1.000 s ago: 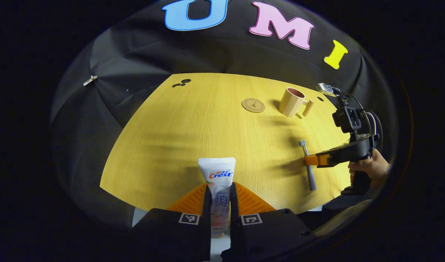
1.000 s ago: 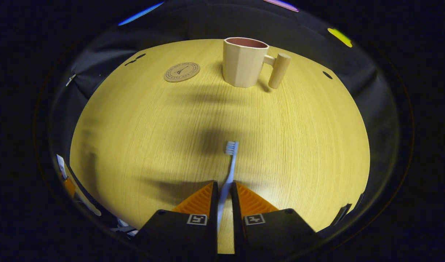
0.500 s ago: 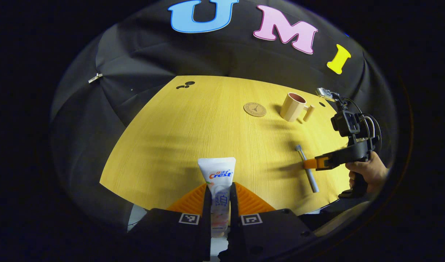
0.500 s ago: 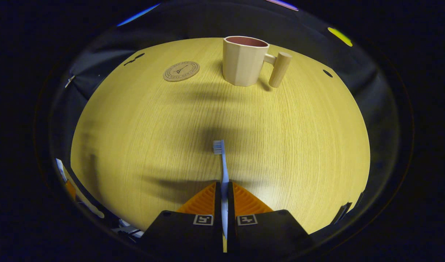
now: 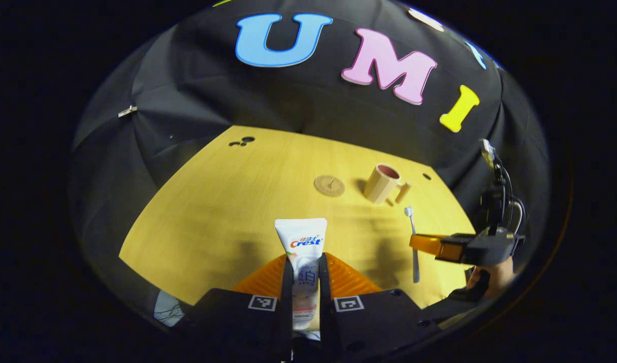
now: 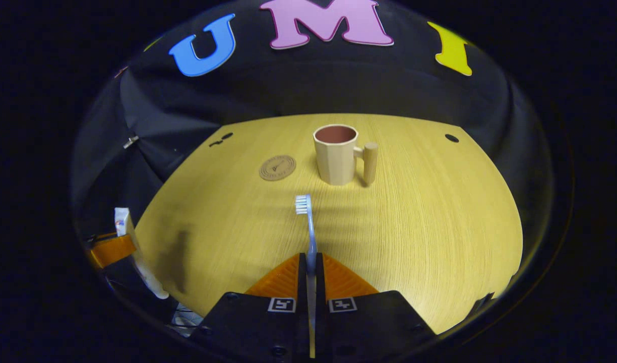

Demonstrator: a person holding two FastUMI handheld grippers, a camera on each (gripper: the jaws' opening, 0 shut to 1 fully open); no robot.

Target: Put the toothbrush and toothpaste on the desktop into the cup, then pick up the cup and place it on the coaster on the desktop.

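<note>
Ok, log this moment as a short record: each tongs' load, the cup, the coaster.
left tongs: shut on the toothpaste tube, held above the desktop
right tongs: shut on the toothbrush, bristle end pointing toward the cup
cup: upright, empty, handle on its right in the right gripper view
coaster: bare, left of the cup, not touching it

Bare desktop (image 6: 414,212) before cup (image 6: 335,154) (coaster (image 6: 277,167) beside it).
</note>
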